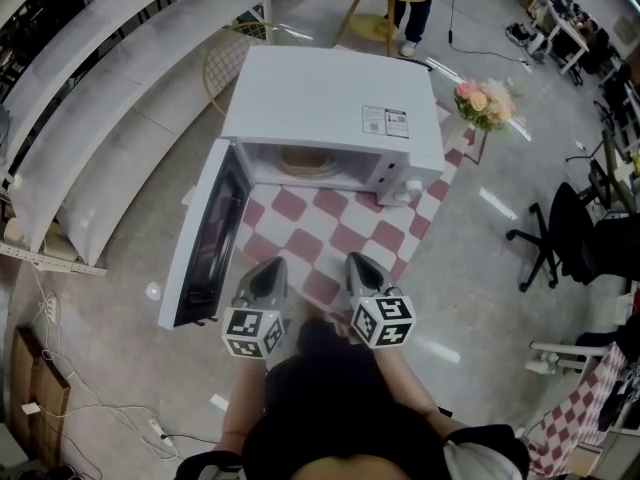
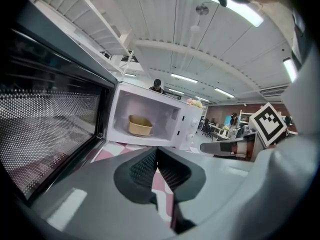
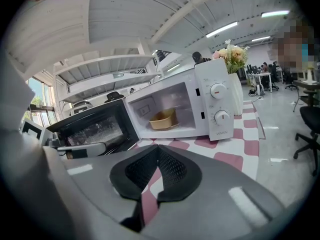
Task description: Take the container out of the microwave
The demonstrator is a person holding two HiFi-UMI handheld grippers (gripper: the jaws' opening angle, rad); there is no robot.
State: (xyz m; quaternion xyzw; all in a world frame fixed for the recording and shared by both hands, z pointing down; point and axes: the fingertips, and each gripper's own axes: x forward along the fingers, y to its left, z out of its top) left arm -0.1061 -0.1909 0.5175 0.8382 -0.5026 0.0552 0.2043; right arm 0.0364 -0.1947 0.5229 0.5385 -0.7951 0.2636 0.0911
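Tan shallow container point(image 1: 305, 161) point(image 2: 140, 125) point(image 3: 163, 119) sits inside the open white box microwave point(image 1: 320, 98), far ahead between 2 clenched, empty grippers, left gripper point(image 1: 270, 265) point(image 2: 157, 159) marginally nearer than right gripper point(image 1: 360, 263) point(image 3: 158, 156).

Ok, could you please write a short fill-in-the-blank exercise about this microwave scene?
1. The door of the microwave stands ____.
2. The container sits ____ the microwave.
3. The left hand-held gripper and the right hand-held gripper each have their jaws ____, with nothing between them.

Missing words: open; inside; shut.
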